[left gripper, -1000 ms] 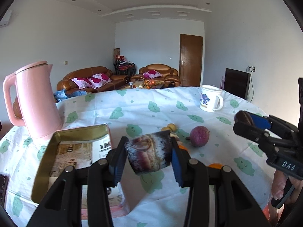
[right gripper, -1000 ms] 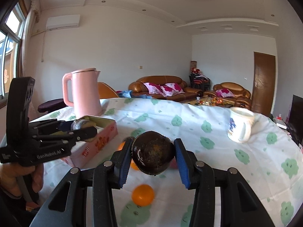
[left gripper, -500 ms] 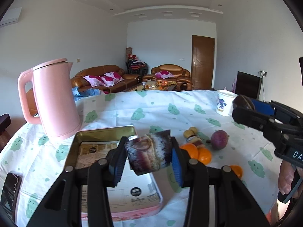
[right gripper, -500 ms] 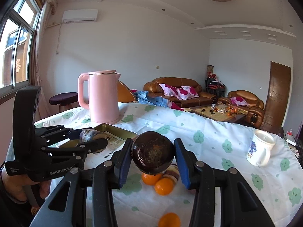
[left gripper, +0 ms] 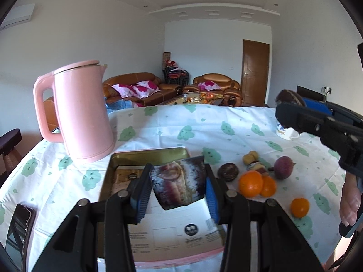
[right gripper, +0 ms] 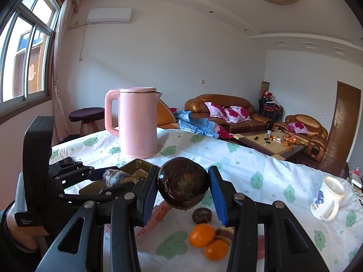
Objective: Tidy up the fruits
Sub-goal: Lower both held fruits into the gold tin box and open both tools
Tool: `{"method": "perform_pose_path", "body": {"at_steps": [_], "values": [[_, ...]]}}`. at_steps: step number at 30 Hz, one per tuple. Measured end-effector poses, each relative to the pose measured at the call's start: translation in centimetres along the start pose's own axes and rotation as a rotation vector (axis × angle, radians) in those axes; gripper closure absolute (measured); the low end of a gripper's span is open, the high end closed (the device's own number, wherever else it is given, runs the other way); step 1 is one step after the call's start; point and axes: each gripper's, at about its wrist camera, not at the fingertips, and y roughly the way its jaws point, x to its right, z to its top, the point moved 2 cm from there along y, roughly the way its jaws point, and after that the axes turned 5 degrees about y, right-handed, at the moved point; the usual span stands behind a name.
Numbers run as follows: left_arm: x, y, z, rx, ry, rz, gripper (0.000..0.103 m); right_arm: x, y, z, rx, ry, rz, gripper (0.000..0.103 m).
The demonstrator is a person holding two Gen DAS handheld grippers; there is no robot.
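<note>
My left gripper (left gripper: 178,181) is shut on a dark purple-and-white piece (left gripper: 179,184) and hangs over the open gold tin (left gripper: 145,155). My right gripper (right gripper: 183,188) is shut on a round dark brown fruit (right gripper: 182,185), just right of the tin (right gripper: 136,164) and above the table. From the left wrist view that fruit (left gripper: 290,97) shows at the right, in the other gripper's fingers. On the cloth lie three oranges (left gripper: 250,183), a purple fruit (left gripper: 282,167), a dark brown fruit (left gripper: 228,172) and small yellow ones (left gripper: 249,157).
A tall pink kettle (left gripper: 84,113) stands behind the tin's left corner. A white mug (right gripper: 329,198) sits at the far right of the round table. A dark phone (left gripper: 20,224) lies near the left edge. Printed paper lines the tin.
Both grippers have swung left, each keeping its hold. The tin now lies under the left gripper and the kettle is nearer the middle. The right gripper rose and came beside the tin.
</note>
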Motion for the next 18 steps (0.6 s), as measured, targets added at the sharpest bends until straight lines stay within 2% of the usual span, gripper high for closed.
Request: {"method": "perform_pose_path", "body": {"at_steps": [10, 18], "values": [[-3.0, 1.4, -0.5, -0.055, -0.006, 0.064, 0.059, -2.1, 4.2, 0.9, -0.051, -0.058, 0.027, 0.057], [-5.3, 2.7, -1.0, -0.097, -0.024, 0.083, 0.059, -3.6, 7.5, -0.4, -0.115, -0.091, 0.055, 0.057]]}}
